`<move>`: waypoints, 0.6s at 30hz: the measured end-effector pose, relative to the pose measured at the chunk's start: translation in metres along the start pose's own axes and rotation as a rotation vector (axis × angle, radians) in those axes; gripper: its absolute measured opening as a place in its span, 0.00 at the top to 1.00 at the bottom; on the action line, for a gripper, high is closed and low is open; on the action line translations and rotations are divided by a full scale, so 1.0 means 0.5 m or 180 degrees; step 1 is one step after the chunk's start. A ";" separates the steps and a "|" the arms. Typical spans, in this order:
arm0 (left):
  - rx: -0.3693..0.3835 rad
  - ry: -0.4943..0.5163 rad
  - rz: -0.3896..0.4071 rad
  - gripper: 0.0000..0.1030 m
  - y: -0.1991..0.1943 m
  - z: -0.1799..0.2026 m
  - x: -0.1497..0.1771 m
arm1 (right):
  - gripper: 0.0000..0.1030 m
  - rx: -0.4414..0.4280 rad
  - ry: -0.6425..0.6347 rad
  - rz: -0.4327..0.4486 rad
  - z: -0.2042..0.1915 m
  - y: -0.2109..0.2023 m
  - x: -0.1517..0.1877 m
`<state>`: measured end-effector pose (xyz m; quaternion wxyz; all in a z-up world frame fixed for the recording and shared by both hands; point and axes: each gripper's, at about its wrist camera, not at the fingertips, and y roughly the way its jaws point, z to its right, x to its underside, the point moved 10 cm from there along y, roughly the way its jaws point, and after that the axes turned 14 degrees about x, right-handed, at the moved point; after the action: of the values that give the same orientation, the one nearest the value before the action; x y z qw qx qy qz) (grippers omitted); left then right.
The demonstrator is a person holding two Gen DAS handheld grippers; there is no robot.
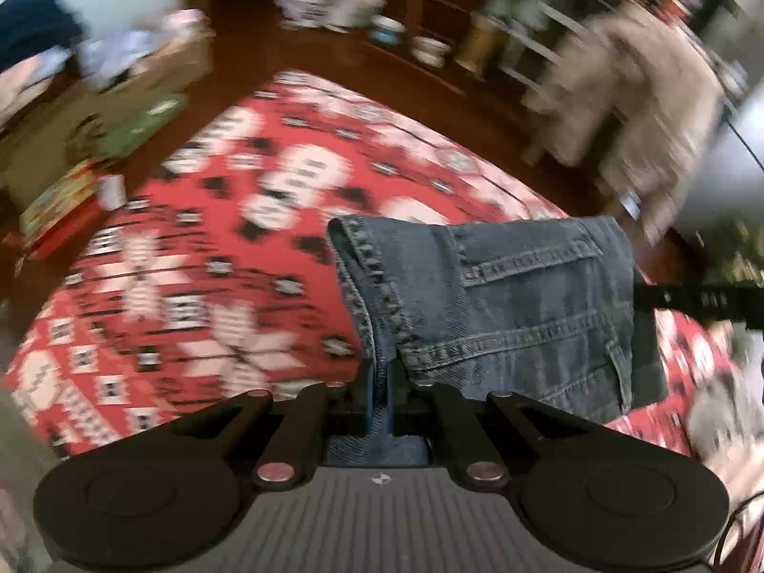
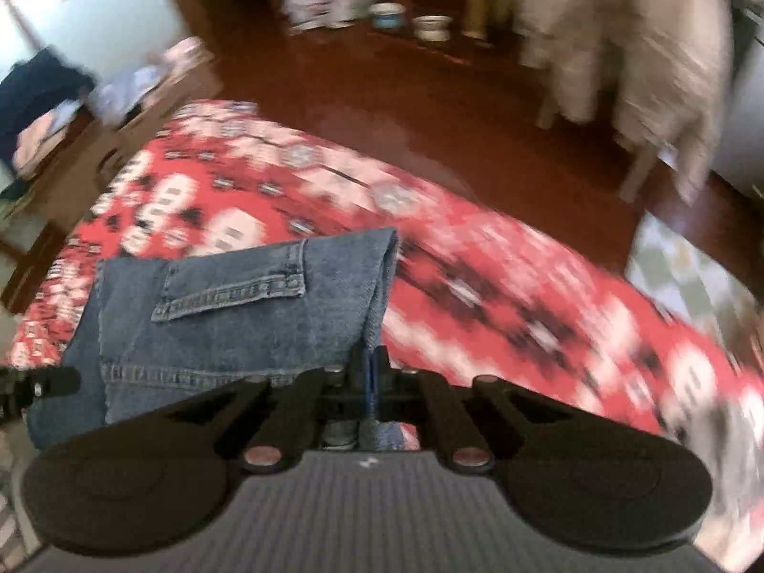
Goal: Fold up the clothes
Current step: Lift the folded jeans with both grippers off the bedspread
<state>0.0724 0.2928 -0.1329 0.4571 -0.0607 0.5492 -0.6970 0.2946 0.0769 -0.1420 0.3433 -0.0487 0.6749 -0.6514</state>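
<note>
Both tongs, left (image 1: 382,372) and right (image 2: 371,372), clamp the jeans (image 1: 501,305) stretched between them.

Left wrist view: the camera sits just behind my left fingers (image 1: 382,372) and looks steeply down along them, close over the denim garment (image 1: 501,296) and the red patterned cover (image 1: 215,262). Right wrist view: the camera sits likewise behind my right fingers (image 2: 372,372), facing the same way from the garment's (image 2: 238,310) other end. Both views share the garment, the cover (image 2: 525,296), the dark floor (image 2: 429,110) and the bowls (image 2: 432,27) by the far furniture.
</note>
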 end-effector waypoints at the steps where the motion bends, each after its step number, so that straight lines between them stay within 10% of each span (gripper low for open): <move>1: -0.0048 -0.0100 0.0045 0.95 -0.008 -0.029 -0.009 | 0.99 -0.0058 -0.0119 0.0010 -0.043 0.008 -0.036; 18: -0.0570 -0.1381 0.0363 0.95 -0.003 -0.377 -0.146 | 0.99 -0.0425 -0.1888 -0.0132 -0.648 0.186 -0.387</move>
<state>0.0032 0.4780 -0.1743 0.5958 -0.2182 0.5002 -0.5893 0.3063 0.4639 -0.1768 0.5080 -0.2731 0.5854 -0.5698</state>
